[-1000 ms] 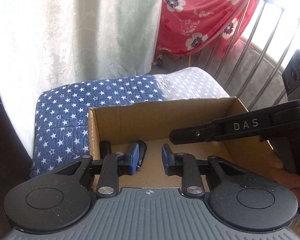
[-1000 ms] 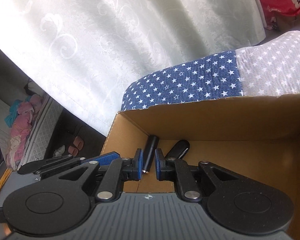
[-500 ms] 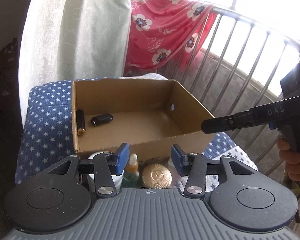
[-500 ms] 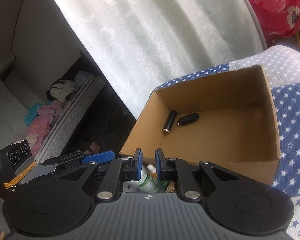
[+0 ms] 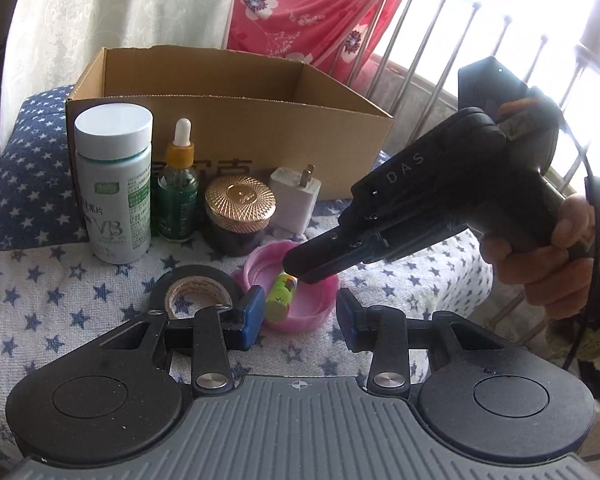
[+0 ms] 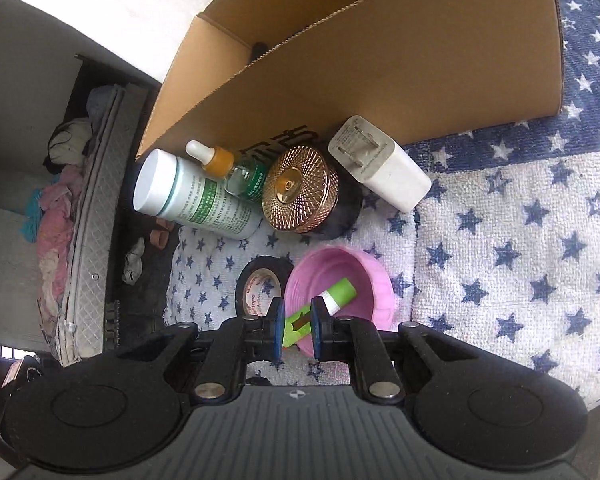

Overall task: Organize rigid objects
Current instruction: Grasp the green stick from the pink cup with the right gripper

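A green tube (image 5: 280,300) (image 6: 340,294) lies slanted in a pink bowl (image 5: 320,304) (image 6: 380,276) on the star-print cloth. My right gripper (image 6: 297,326) (image 5: 296,272) is shut, tips down over the bowl. The tube's near end shows in the narrow gap between its pads; I cannot tell whether they touch it. My left gripper (image 5: 300,318) is low in front of the bowl, jaws closing but still apart. The bowl and tube are just ahead of its pads, untouched. The open cardboard box (image 5: 228,128) (image 6: 420,72) stands behind.
Along the box's front wall stand a white pill bottle (image 5: 114,188), a green dropper bottle (image 5: 178,196), a gold-lidded jar (image 5: 240,200) and a white charger (image 5: 294,204). A black tape roll (image 5: 192,284) touches the bowl's left. A metal railing (image 5: 440,40) runs at the right.
Both grippers pulled back from over the box and sank to the items in front of it. The left jaws stand wider than a second ago. The right gripper now hangs over the pink bowl.
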{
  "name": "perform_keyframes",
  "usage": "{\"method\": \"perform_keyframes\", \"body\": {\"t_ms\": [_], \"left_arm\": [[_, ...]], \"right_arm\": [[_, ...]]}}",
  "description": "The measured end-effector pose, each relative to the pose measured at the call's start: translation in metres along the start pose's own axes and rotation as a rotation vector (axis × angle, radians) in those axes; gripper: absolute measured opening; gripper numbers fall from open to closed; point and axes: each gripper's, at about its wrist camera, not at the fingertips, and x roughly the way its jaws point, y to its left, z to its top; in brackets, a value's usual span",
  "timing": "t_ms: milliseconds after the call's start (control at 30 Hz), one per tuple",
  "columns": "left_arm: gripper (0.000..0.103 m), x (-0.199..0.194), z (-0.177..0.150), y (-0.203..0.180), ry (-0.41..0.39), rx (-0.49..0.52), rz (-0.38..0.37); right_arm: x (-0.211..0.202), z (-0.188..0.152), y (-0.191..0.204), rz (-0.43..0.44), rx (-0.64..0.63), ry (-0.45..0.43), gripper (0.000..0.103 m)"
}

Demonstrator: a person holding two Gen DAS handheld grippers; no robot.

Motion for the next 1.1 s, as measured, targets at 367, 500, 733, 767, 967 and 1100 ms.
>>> {"method": "perform_keyframes", "body": {"t_ms": [367, 500, 733, 767, 967, 1100], "left_arm": [[0.026, 0.013, -0.002, 0.011, -0.005, -0.003, 0.068], [0.020, 0.010, -0.008, 0.011, -0.006, -0.007, 0.043], [0.018, 0.012, -0.012, -0.003, -0.006, 0.032, 0.035], [0.018, 0.014, -0.012, -0.003, -0.001, 0.033, 0.042], [0.018, 0.017, -0.010, -0.004, 0.008, 0.020, 0.043], [0.018, 0.016, -0.011, -0.005, 0.012, 0.011, 0.042]], "right_arm": [[0.016, 0.014, -0.010, -0.006, 0.092, 0.040, 0.017], [0.023, 0.019, -0.015, -0.004, 0.124, 0.048, 0.024], [0.032, 0.018, -0.011, -0.013, 0.093, 0.048, 0.024], [0.032, 0.017, -0.010, -0.016, 0.082, 0.043, 0.024], [0.024, 0.009, -0.005, -0.013, 0.016, -0.017, 0.022], [0.013, 0.001, 0.000, -0.002, -0.021, -0.062, 0.018]]}}
